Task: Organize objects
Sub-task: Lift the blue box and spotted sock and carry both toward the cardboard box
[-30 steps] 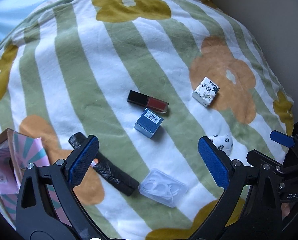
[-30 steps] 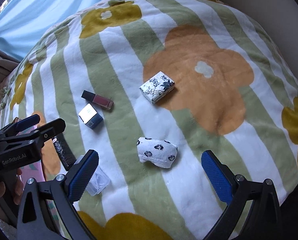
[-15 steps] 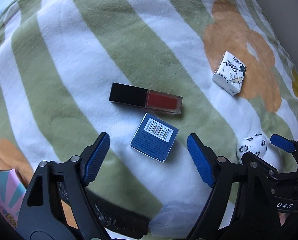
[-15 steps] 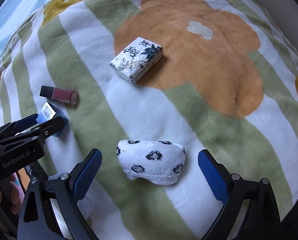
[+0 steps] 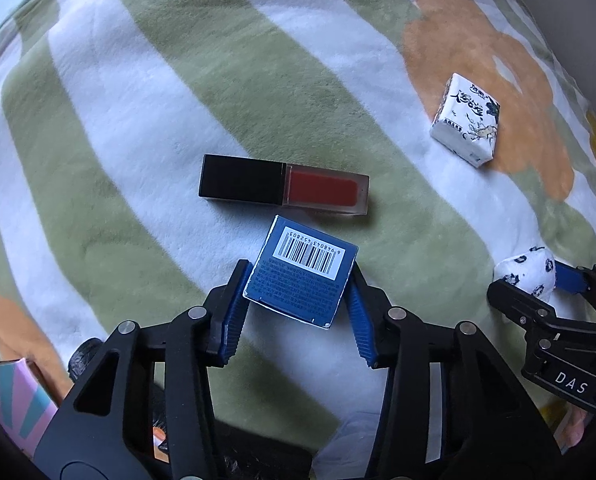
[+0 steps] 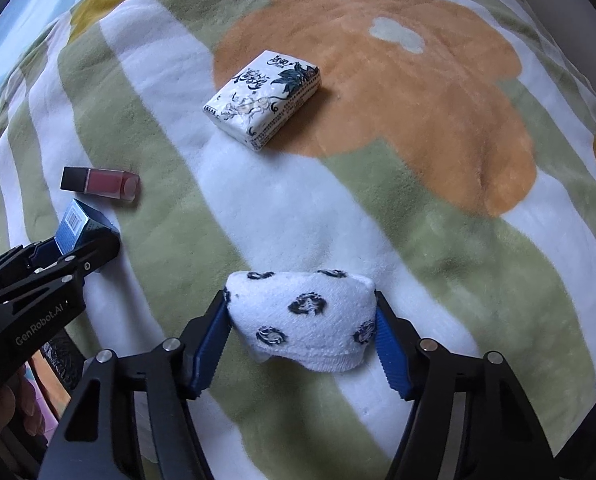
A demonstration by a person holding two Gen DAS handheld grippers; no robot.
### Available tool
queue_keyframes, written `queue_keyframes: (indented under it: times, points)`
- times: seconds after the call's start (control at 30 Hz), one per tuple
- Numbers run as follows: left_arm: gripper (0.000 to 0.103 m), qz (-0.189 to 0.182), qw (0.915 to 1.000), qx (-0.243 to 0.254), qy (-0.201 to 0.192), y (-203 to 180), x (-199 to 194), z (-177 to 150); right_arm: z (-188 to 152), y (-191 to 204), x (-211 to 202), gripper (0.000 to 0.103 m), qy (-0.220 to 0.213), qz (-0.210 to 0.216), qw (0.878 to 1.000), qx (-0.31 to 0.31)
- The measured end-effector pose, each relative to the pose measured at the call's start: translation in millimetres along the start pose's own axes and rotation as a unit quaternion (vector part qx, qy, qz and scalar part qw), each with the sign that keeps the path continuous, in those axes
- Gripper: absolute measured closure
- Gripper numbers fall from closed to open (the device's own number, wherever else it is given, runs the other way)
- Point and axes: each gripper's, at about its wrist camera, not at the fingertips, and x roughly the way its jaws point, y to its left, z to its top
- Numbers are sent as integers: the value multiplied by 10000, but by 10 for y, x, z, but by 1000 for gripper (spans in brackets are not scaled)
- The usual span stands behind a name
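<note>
i'm at the pickup step: my left tongs (image 5: 300, 282) clamp the blue box (image 5: 302, 276), right tongs (image 6: 302, 318) clamp the rolled sock (image 6: 304, 316), both on the blanket (image 6: 418, 240). next, lift both.

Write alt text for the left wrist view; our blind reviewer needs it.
The left gripper clamps a small blue box on a striped blanket. A red lip gloss lies just beyond, a tissue pack farther right.

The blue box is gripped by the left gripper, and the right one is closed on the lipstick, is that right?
Not quite. The left gripper does hold the blue box, but the right gripper is closed on the spotted sock, as the right wrist view shows. The lipstick lies untouched on the blanket.
</note>
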Motion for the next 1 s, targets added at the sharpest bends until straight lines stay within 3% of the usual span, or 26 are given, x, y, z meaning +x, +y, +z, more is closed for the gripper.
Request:
queue_keyframes:
  times: [0.53, 0.77, 0.87, 1.0]
  points:
    - [62, -65, 9996, -156, -215, 11, -246, -83, -36, -20, -392, 40, -268, 162, 9990, -322]
    - [63, -87, 9970, -470, -604, -31, -809, -191, -17, 184, -898, 41, -575, 300, 9954, -705]
    - [63, -127, 9940, -705, -830, -66, -1112, -127, 91, 324, -1116, 40, -676, 443, 9929, -869]
    - [63, -71, 9885, -1038, -1101, 17, -1577, -283, 71, 455, -1440, 41, -810, 600, 9879, -1183]
